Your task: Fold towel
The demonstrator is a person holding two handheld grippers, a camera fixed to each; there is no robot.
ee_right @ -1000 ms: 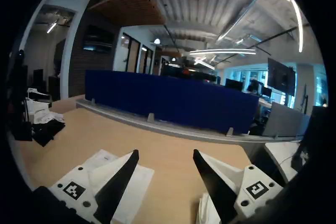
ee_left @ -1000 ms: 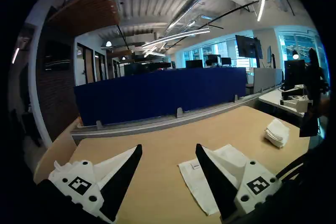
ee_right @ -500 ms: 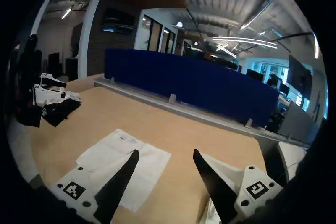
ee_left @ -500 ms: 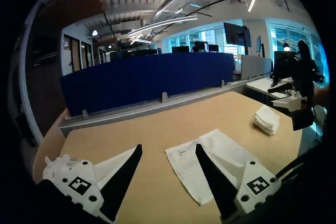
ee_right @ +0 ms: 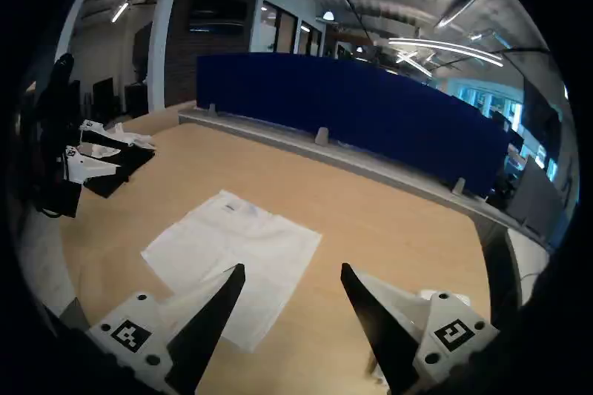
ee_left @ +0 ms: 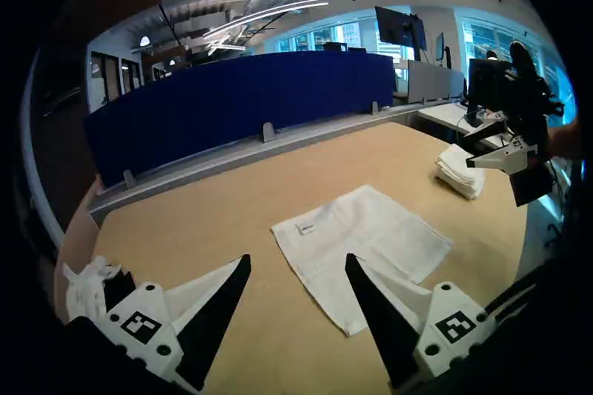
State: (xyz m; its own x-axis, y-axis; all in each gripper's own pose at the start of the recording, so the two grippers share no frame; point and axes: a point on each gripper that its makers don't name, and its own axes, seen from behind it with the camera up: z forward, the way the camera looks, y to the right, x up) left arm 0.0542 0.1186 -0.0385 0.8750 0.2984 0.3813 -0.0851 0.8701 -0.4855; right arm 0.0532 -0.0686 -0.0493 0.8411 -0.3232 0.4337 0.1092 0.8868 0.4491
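Towel (ee_left: pixel 363 243) lies spread flat in a single layer mid-table (ee_left: pixel 185 217), so by the looks of it no fold is made yet and the whole job is left. Left gripper (ee_left: pixel 296 258) and right gripper (ee_right: pixel 292 267) hover at its near edge, fingers spread wide, holding nothing. Left gripper view gives a clear look at a stack of folded towels (ee_left: pixel 459 170) beyond it; right gripper view shows the table's opposite end instead.

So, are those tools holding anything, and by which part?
Nothing is held: left tool and right tool are open; the white towel lies flat on the table.
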